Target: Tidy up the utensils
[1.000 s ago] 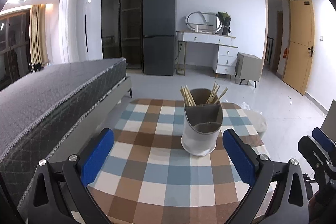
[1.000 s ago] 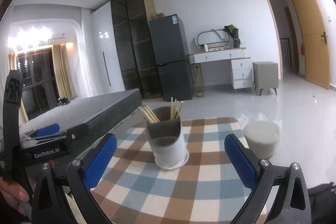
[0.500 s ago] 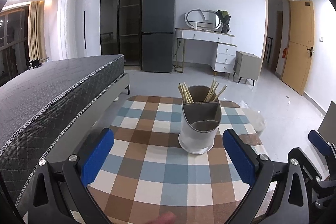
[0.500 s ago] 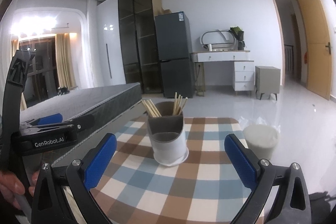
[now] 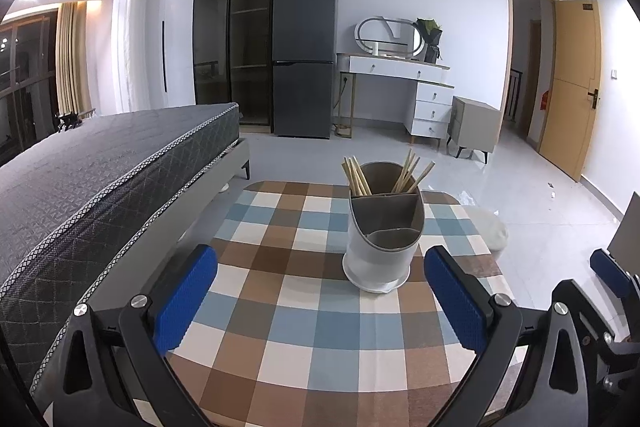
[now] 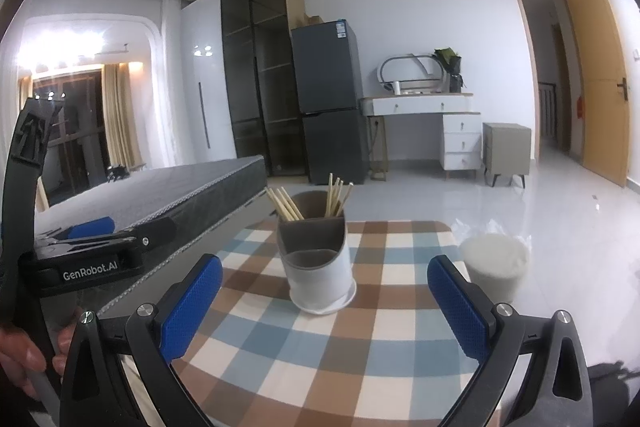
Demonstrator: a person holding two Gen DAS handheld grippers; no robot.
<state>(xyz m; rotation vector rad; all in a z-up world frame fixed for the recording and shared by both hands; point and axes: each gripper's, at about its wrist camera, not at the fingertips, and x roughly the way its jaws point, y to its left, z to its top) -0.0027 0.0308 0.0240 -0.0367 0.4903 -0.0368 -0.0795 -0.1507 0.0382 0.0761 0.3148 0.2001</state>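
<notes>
Grey utensil holder (image 5: 383, 227) stands beyond both open jaws.

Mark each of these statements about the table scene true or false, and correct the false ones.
1. The utensil holder stands upright on the checked tablecloth. True.
2. The chopsticks lie flat on the cloth. False: they stand in the holder's rear compartments.
3. The left hand-held gripper is open and holds nothing. True.
4. The right hand-held gripper is shut on the holder. False: it is open, short of the holder.
5. The holder's front compartment is packed with spoons. False: no utensils show in it.
</notes>
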